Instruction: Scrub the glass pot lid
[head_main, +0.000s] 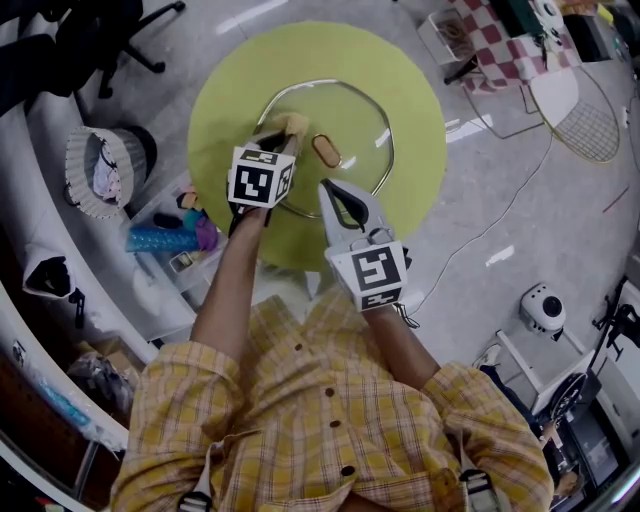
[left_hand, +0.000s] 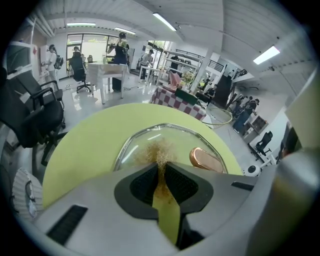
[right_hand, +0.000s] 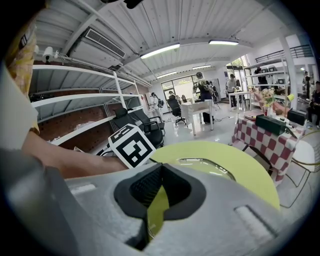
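Scrubbing now, with left gripper (head_main: 281, 136) clamped tight on scrubber (head_main: 293, 124), down on lid (head_main: 365, 125). Holding right gripper (head_main: 328, 192) pinched together, empty, just beside it. Probably lots left to rub.

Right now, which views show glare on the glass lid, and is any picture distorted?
Head view: white glare streaks on the glass lid and the floor. Left gripper view: lamp streaks on the lid, fisheye bending, dark corners. Right gripper view: same bending, lid glare faint.
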